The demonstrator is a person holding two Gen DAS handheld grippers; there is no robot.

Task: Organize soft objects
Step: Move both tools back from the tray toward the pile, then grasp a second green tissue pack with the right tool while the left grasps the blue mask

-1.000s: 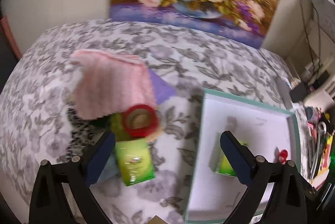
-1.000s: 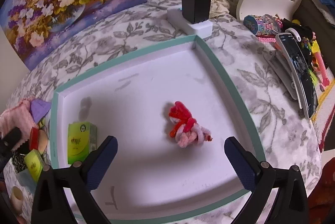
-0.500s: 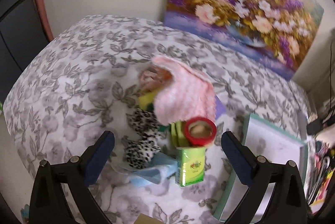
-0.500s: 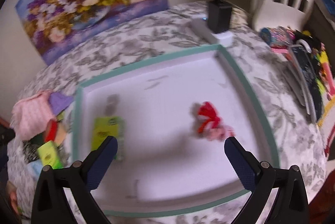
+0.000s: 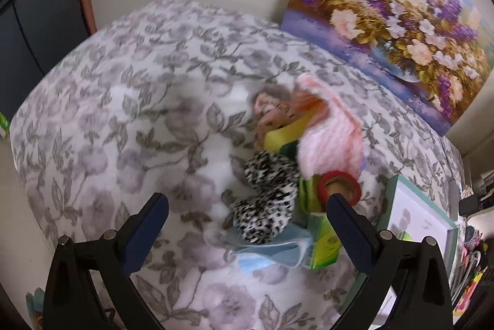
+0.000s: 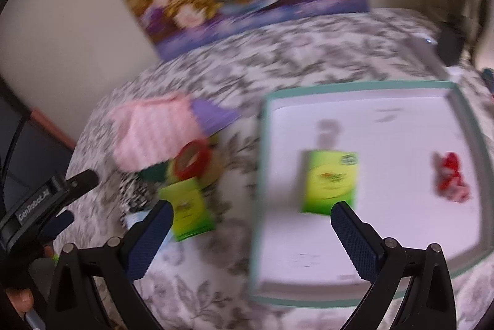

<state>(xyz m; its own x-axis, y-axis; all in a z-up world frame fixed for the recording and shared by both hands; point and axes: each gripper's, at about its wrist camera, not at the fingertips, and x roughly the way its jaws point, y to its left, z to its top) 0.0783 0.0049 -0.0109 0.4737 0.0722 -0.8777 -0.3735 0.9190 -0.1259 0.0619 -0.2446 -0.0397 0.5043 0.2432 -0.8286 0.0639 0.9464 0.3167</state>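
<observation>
Left claw spread wide above leopard-print cloth; right claw spread wide, empty, beside teal-rimmed tray.

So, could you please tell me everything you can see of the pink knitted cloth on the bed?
The pink knitted cloth is pale pink, soft and ribbed, apparently wool or fleece, with fuzzy edges. It lies crumpled on top of the pile on the floral bedspread, outside the teal-rimmed tray. It drapes over a yellow item, with the red tape roll at its near edge and a purple piece jutting out behind. Neither claw touches it.
</observation>
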